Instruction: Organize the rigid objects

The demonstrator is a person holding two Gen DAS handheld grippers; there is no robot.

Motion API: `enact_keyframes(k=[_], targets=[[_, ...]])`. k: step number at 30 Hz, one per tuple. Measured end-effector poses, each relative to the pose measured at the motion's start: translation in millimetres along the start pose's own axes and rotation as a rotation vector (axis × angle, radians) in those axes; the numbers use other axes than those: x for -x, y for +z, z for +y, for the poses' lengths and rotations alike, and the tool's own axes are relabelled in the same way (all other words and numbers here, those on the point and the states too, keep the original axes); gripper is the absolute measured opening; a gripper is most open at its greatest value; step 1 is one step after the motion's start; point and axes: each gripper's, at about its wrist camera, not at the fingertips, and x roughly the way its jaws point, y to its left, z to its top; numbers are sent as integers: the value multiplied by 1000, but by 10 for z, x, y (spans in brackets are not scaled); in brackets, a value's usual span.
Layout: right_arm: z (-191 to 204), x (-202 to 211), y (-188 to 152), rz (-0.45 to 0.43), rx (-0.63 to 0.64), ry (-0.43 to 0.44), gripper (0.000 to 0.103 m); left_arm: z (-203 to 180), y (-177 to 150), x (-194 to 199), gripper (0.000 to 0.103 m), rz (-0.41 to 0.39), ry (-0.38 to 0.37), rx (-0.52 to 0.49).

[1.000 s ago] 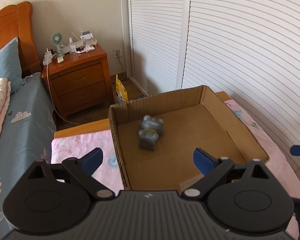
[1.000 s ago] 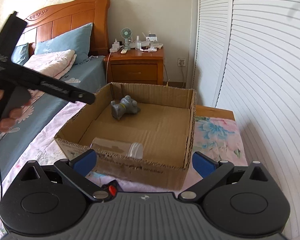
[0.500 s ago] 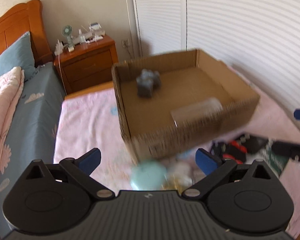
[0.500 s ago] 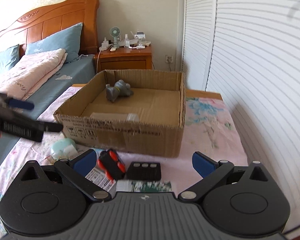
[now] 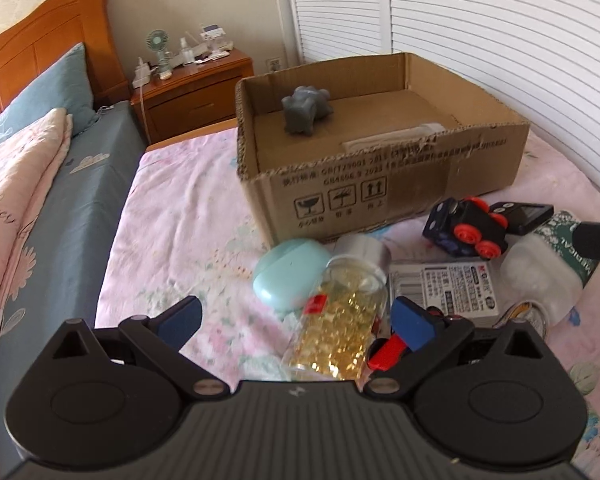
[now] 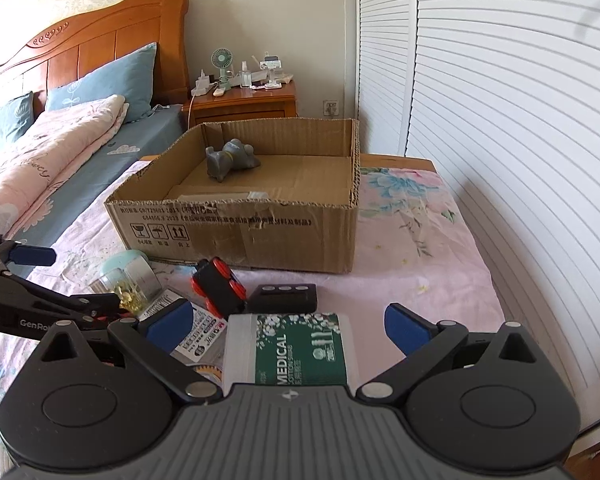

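An open cardboard box (image 5: pixel 400 188) (image 6: pixel 240 224) rests on the pink bedspread. Inside it lie a grey animal figurine (image 5: pixel 306 110) (image 6: pixel 230 158) and a clear item (image 5: pixel 396 140). Loose items lie in front of the box: a jar of yellow beads (image 5: pixel 340 320) (image 6: pixel 126 288), a mint case (image 5: pixel 288 272), a toy car with red wheels (image 5: pixel 466 228) (image 6: pixel 220 290), a black remote (image 6: pixel 284 296), a white label card (image 5: pixel 444 288) and a green MEDICAL bottle (image 6: pixel 296 352) (image 5: pixel 556 256). My left gripper (image 5: pixel 296 316) is open around the jar. My right gripper (image 6: pixel 288 324) is open over the bottle.
A bed with a blue sheet, pillows and a pink quilt (image 6: pixel 48 152) lies to the left. A wooden nightstand (image 6: pixel 244 102) with a fan and small items stands behind. White louvred doors (image 6: pixel 500 120) line the right side.
Both grippers have pulled back from above the box and dropped toward the loose items in front of it. The left one now straddles the bead jar, the right one the bottle.
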Motion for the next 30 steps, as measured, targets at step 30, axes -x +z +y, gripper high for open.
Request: enact_keyframes(k=[30], targets=[[-101,-585,-325,145,76,-2,103,-202,-384,246,101,82,-280,-45]])
